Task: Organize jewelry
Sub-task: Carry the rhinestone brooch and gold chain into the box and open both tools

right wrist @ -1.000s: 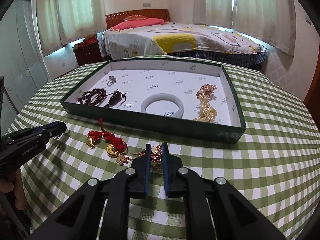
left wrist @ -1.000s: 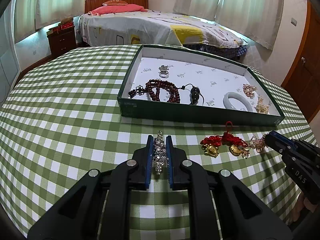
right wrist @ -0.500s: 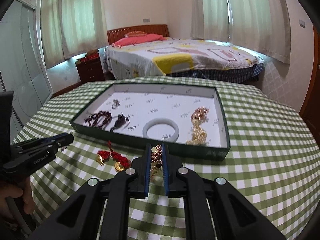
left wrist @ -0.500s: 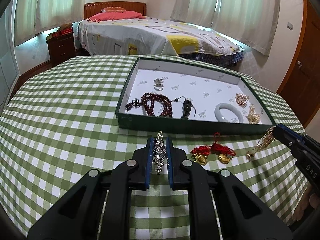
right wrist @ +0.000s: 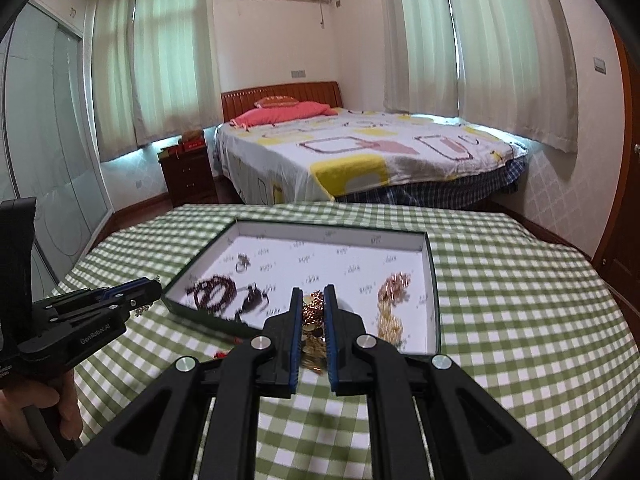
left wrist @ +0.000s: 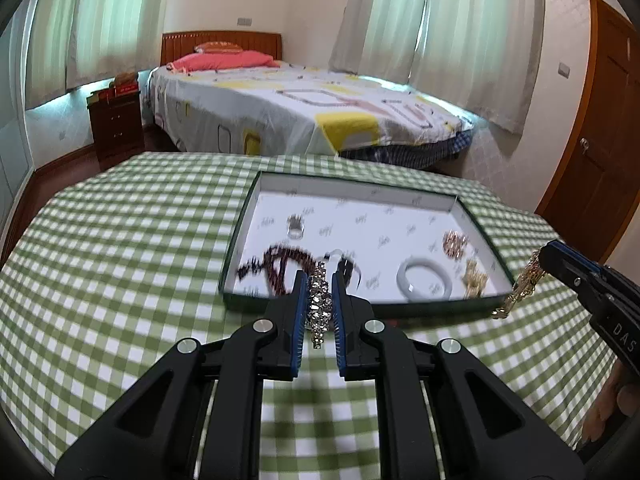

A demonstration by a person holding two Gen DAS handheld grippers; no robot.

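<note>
Dark bead strand: blurred, and your left gripper hides its near end.
White bangle: almost wholly hidden behind your right gripper.
Red charm: only a sliver shows.

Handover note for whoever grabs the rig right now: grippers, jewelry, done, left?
Left gripper: shut on a clear rhinestone strand, lifted off the table.
Right gripper: shut on a gold chain piece, which hangs free.
Green, white-lined tray already holds a dark red bead bracelet, silver ring, black pendant, white bangle and two gold pieces at its right end.
Left: drop both held pieces in the tray. A red item peeks out on the checked cloth near the tray; check it.
</note>
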